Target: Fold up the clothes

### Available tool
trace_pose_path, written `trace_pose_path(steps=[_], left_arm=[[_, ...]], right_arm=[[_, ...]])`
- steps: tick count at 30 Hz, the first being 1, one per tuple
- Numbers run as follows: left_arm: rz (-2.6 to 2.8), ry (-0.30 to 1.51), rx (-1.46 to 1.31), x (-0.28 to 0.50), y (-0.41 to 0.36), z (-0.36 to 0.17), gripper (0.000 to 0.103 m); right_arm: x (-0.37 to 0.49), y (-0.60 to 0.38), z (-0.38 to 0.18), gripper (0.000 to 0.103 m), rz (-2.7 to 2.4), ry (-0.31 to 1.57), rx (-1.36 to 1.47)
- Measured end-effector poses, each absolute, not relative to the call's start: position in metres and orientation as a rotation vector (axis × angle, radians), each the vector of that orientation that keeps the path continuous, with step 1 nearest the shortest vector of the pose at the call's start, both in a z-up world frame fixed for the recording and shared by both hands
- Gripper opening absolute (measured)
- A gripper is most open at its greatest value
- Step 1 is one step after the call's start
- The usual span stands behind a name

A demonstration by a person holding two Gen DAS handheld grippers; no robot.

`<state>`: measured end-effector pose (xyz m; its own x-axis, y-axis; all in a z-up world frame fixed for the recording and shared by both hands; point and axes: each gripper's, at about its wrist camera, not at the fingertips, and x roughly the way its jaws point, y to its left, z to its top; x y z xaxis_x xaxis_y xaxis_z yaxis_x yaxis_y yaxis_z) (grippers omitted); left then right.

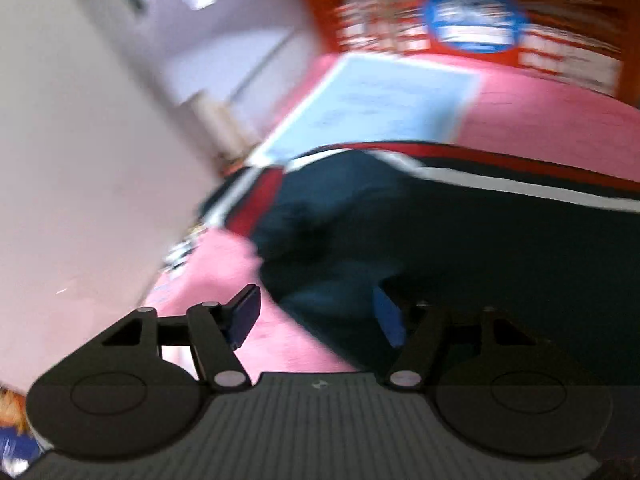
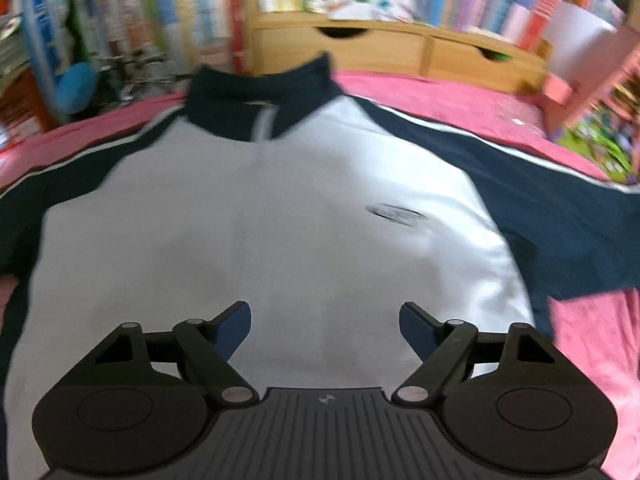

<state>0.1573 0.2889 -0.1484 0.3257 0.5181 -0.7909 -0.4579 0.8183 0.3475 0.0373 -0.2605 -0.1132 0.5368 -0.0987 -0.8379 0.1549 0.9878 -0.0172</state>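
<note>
Your right gripper [image 2: 325,326] hangs over the white chest of the jacket [image 2: 280,208], jaws apart with nothing between them. Its collar lies at 12 o'clock, dark sleeves run off toward 9 and 3, and bare pink cover [image 2: 592,344] shows at 4. Your left gripper [image 1: 316,320] is parted too, straddling the dark sleeve's [image 1: 460,248] edge, with the wall [image 1: 80,160] close at 10.

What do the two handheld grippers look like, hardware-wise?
They look identical. The left gripper and the right gripper each have a black ribbed body, two round black discs, black linkage arms with silver pivot pins, blue pads on the fingertips and a small round emblem. No cables, hands or sleeves show.
</note>
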Motion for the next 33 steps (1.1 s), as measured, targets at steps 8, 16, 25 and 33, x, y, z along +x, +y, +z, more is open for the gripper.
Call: trace_pose_path(steps=[8, 16, 25, 33], left_arm=[[0.157, 0.902, 0.028, 0.131, 0.18, -0.096, 0.056], [-0.406, 0.816, 0.215, 0.099, 0.004, -0.097, 0.059], [-0.248, 0.904, 0.25, 0.139, -0.016, -0.145, 0.069], [-0.105, 0.882, 0.238, 0.173, -0.003, -0.158, 0.098]], right_arm=[[0.036, -0.289, -0.107, 0.082, -0.196, 0.953, 0.122], [0.053, -0.26, -0.118, 0.055, -0.049, 0.994, 0.069], [0.09, -0.267, -0.137, 0.051, -0.028, 0.969, 0.068], [0.173, -0.308, -0.151, 0.049, -0.089, 0.876, 0.021]])
